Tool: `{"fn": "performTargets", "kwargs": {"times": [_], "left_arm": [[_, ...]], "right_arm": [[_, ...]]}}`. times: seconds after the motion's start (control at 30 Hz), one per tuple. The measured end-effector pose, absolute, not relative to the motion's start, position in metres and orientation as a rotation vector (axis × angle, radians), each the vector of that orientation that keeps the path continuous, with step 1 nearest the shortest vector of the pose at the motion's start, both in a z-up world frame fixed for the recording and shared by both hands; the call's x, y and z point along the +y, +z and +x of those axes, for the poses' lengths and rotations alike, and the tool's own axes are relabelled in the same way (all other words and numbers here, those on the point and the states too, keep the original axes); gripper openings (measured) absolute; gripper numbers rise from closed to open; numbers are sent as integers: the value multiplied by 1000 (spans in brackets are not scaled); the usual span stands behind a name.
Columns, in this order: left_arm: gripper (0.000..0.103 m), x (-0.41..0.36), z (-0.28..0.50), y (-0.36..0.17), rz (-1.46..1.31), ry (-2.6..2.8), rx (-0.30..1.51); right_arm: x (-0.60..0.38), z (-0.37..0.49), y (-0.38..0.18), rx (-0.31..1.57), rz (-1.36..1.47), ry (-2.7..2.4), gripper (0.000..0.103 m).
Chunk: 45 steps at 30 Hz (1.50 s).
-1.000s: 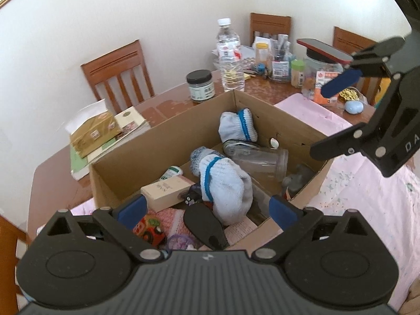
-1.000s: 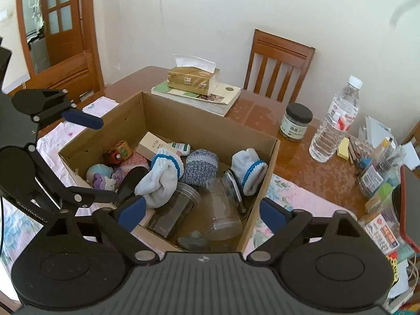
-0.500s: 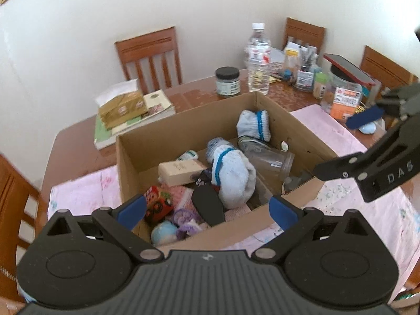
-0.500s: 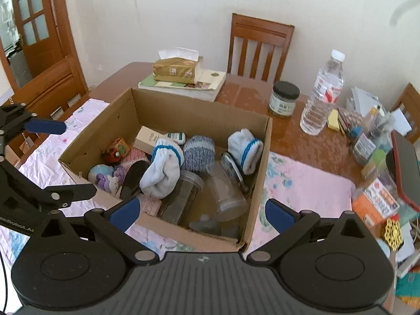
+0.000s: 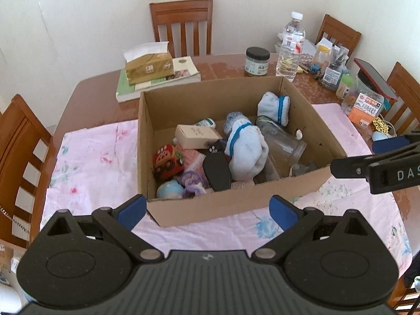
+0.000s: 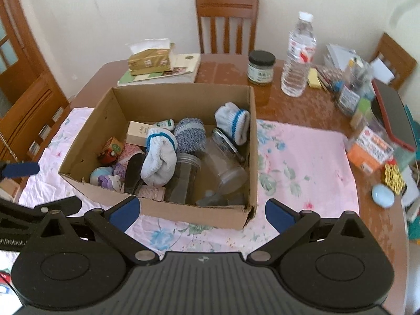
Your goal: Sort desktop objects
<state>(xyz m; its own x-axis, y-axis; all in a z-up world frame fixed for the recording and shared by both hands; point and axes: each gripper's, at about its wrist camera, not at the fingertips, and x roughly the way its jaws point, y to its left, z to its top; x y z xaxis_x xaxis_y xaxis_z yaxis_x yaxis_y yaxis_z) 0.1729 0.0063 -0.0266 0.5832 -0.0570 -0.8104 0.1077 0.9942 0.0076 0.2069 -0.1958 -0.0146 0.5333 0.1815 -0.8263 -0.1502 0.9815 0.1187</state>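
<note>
On the brown wooden table (image 5: 92,97) sits the open cardboard box (image 5: 210,210), where I'd pinch the soft, light white sock with a blue band (image 5: 245,155) mid-bulge, my left gripper (image 5: 207,211) and right gripper (image 6: 200,214) both spread wide and empty.

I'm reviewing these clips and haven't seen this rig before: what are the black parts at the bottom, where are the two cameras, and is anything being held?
No robot arm here: a person holds one pair of tongs in each hand, with a fisheye camera on each looking forward along the fingers. The left view shows the left tongs; the right view shows the right tongs. Both stand open and hold nothing. Ahead, on a pink floral cloth, sits a cardboard box of rolled socks, clear jars and small toys. Beyond it on the wooden table stand a water bottle, a dark-lidded jar and a tissue pack.
</note>
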Motion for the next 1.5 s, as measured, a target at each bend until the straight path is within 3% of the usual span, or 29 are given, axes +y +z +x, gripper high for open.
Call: {"fn": "performTargets", "kwargs": {"times": [1.5], "left_arm": [[100,6,175,-22,48,-31,989]], "right_arm": [[-179,204,-16,1072,1,224,103]]}}
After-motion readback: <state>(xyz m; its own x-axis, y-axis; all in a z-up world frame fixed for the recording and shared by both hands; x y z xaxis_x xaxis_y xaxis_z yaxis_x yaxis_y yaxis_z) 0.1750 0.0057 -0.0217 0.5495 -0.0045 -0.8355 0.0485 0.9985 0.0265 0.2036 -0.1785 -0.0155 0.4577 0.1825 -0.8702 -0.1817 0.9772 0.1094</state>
